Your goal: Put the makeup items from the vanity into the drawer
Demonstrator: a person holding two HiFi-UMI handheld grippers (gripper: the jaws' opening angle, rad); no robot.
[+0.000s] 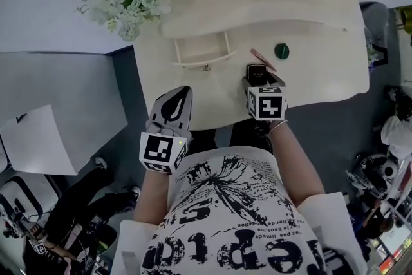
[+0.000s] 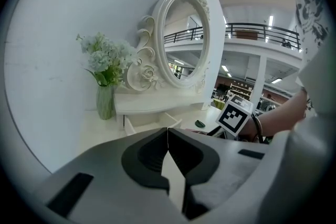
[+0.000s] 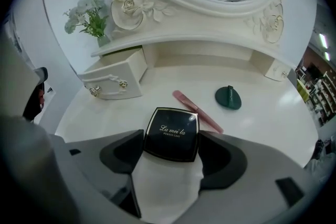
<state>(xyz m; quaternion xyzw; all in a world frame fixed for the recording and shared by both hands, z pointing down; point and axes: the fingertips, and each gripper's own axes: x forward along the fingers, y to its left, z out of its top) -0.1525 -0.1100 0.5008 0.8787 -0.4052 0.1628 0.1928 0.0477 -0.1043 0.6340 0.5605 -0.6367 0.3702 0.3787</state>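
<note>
Right gripper view shows the right gripper with its jaws spread wide, one on each side of the black compact, which lies flat on the vanity top. It is not yet gripped. To do this step well, I would keep the compact centred between the jaws and close on its two straight sides rather than its rounded corners, since the glossy lid looks likely to slip. The jaws should stay low and level so the case does not tip up when lifted. From there the carry goes left and away to the open drawer, approached from above its open top (its front with the little handle faces this way).

The left gripper hangs off the near left edge with its jaws clenched on nothing, and it is best kept clear of the drawer.

A pink stick lies just behind the compact and a green round thing sits further right. What either of them is I cannot tell. This view does not show the inside of the drawer, and in the head view it is too small to say what it holds. Whether the pads already brush the compact's sides is hard to make out
</note>
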